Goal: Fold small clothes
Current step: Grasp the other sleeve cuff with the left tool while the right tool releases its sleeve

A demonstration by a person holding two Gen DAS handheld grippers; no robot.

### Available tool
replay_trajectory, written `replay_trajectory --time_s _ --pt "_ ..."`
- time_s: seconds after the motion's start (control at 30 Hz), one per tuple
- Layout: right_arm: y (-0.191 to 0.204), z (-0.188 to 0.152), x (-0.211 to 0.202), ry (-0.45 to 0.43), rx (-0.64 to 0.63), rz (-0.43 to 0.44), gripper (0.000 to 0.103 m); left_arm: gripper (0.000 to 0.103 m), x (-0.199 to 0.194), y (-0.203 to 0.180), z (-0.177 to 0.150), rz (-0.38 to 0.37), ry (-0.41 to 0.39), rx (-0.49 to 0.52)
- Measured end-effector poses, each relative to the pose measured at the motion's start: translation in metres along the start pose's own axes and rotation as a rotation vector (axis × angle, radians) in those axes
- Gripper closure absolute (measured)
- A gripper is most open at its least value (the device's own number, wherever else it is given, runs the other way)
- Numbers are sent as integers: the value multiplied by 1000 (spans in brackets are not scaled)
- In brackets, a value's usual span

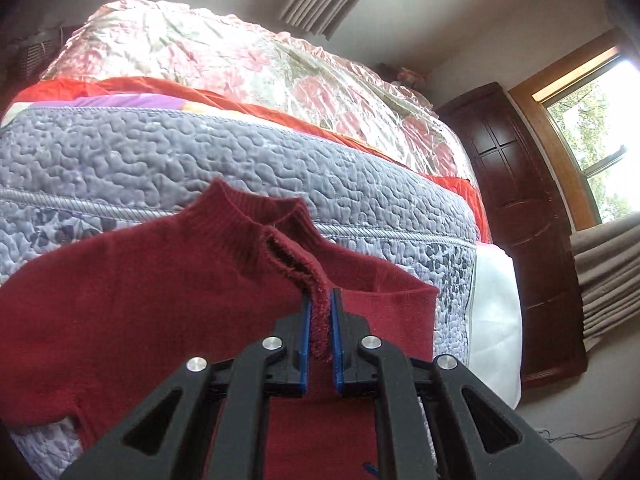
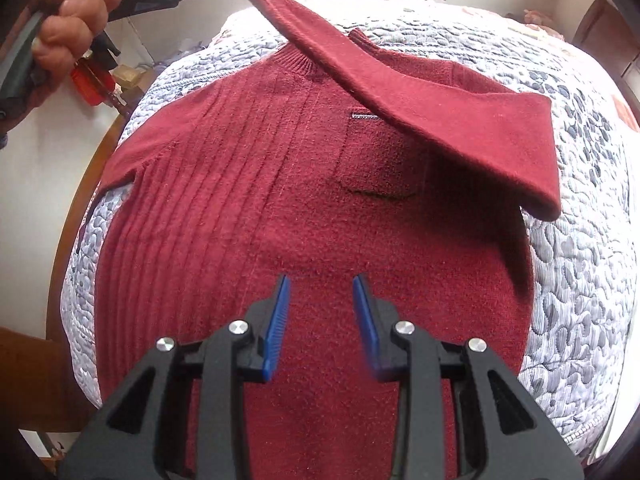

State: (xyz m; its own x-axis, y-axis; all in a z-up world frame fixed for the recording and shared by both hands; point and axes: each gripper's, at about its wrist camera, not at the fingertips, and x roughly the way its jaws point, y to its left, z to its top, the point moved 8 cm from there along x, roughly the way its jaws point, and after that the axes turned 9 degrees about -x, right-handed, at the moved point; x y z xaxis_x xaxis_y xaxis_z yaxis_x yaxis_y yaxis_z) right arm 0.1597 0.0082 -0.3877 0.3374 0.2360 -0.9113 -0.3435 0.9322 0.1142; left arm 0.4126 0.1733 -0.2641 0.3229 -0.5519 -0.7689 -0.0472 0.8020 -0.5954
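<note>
Bright daylight via window (image 1: 592,120), glare on plastic cover (image 1: 240,56) (fisheye-warped edges, dark corners).

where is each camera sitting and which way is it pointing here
Left wrist: sits on the left gripper, looking along its fingers across the bed toward a wardrobe and window; the gripper is shut on the sweater's cuff.
Right wrist: sits on the right gripper, open, looking down over the sweater spread on the quilt; a hand holding the other gripper shows at top left.
Shared: the red sweater, its lifted sleeve, and the grey quilt.
</note>
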Motion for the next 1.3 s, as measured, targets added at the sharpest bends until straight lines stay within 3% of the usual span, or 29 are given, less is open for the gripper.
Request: replay_trajectory --time_s 0.27,0.5,0.8,1.0,1.17,1.3 --pt "8 -4 5 19 -19 8 70 95 -13 68 3 36 -39 -39" --pt "10 -7 11 36 -29 9 70 95 -22 104 8 48 -67 -54" --pt "-15 -6 21 43 38 16 70 95 12 169 -32 107 -14 -159" --pt "-76 27 16 -46 199 42 70 95 34 213 -51 136 31 -264" --pt "-156 90 25 -154 293 -6 61 93 40 221 -52 144 40 -270" --pt "-202 121 56 -161 360 -27 61 92 41 221 -50 146 40 -272"
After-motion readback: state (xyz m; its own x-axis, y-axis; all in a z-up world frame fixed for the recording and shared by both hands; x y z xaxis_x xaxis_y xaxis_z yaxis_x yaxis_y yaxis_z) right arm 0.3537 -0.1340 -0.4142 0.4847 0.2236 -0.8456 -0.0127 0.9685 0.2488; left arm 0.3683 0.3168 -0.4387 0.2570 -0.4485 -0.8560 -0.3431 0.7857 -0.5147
